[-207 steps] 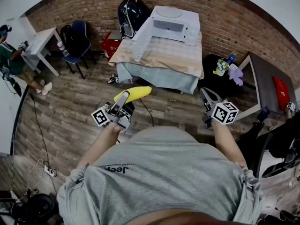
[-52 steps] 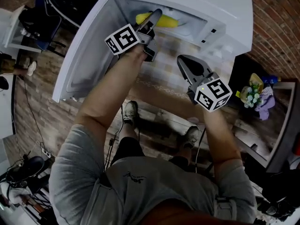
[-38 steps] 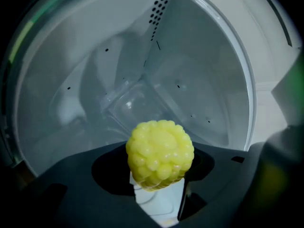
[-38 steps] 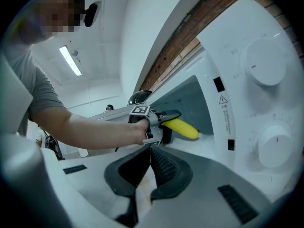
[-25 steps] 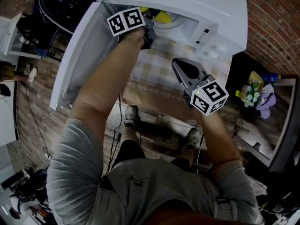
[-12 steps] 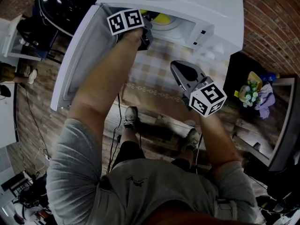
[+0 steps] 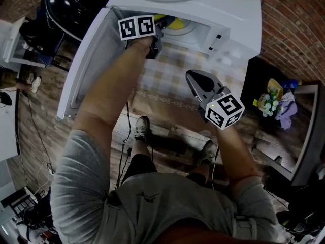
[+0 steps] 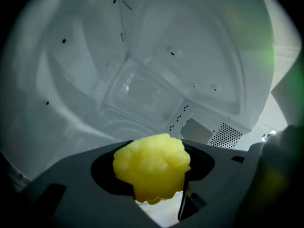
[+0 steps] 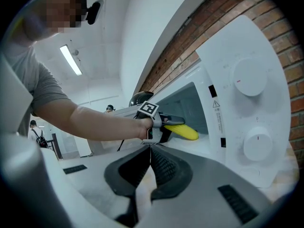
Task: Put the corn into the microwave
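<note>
Corn (image 8: 152,167) shows end-on in the left gripper view, pinched between the fingers of the left gripper (image 7: 161,25), which stand wide around the yellow cob. Behind it are the pale back wall and ceiling of the cavity of the microwave (image 7: 226,6). From the head view, the left gripper reaches through the oven's mouth, past the white door (image 7: 89,60) that hangs open to the left, and only a bit of the cob shows just inside the opening. The right gripper view sees this from the side: the cob juts from the left gripper into the cavity, seemingly held clear of the cavity floor. The right gripper (image 7: 193,79) hovers over the checked cloth of the tabletop (image 7: 167,85), in front of the oven and well apart from the corn, its fingers pressed together on nothing. Two round knobs (image 9: 249,77) sit on the oven's front panel.
</note>
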The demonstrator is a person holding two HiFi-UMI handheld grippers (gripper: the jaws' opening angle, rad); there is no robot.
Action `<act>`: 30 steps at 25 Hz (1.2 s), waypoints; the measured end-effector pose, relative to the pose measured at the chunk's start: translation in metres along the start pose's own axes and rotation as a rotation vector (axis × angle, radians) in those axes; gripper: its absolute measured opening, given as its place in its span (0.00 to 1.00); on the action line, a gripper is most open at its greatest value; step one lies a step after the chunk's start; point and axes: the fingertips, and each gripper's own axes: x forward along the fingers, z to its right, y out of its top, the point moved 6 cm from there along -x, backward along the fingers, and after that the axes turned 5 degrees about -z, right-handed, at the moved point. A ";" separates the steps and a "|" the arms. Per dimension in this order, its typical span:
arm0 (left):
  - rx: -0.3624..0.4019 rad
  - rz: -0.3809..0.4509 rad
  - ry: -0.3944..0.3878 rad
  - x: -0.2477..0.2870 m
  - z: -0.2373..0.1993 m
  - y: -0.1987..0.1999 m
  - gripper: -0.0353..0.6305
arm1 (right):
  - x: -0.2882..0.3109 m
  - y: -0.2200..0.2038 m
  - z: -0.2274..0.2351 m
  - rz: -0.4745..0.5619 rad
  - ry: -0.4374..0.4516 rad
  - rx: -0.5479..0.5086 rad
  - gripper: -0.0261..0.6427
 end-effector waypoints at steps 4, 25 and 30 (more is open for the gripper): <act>0.154 -0.009 0.003 -0.004 0.009 -0.006 0.45 | -0.001 0.004 -0.003 0.004 -0.002 -0.011 0.07; 0.667 -0.178 0.098 0.013 0.034 -0.027 0.45 | -0.005 0.002 -0.015 -0.002 0.002 -0.033 0.07; 0.789 -0.340 0.169 0.028 0.022 -0.041 0.45 | -0.008 0.000 -0.014 -0.008 -0.001 -0.037 0.07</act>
